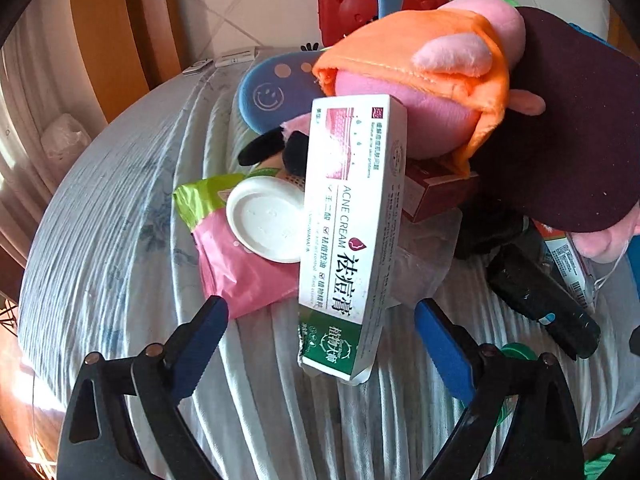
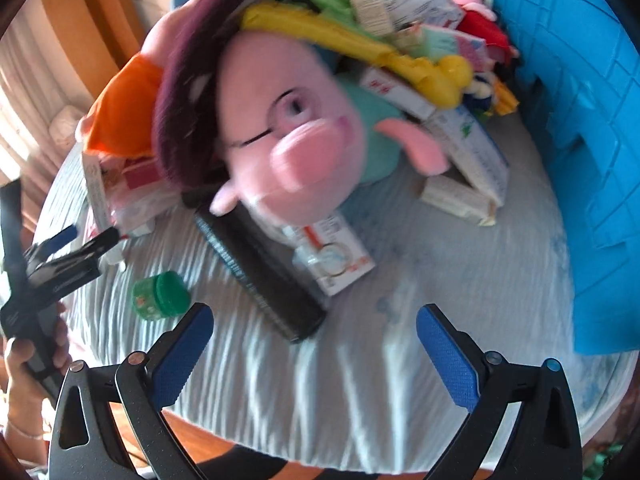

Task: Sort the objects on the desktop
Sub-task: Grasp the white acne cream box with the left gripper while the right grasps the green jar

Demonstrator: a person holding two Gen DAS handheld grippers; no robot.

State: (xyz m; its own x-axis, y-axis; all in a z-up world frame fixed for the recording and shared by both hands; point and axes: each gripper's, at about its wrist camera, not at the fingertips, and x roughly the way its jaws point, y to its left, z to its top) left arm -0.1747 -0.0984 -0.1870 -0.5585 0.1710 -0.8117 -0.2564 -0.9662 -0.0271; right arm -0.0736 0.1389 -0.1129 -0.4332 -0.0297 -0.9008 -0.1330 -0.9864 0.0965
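— Left gripper hangs spread wide, nothing pinched; we see the acne cream box between its blue pads, untouched, propped on the pile over the striped cloth.

— Right gripper gapes wide too, empty. We've got the long black box just ahead, a green jar leftward, the pink plush above, the blue crate rightward.

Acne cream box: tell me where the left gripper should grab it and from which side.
Grip the acne cream box at its near green end, coming from directly in front. It lies lengthwise between the open left gripper fingers, narrow faces toward the pads, its far end under the plush.
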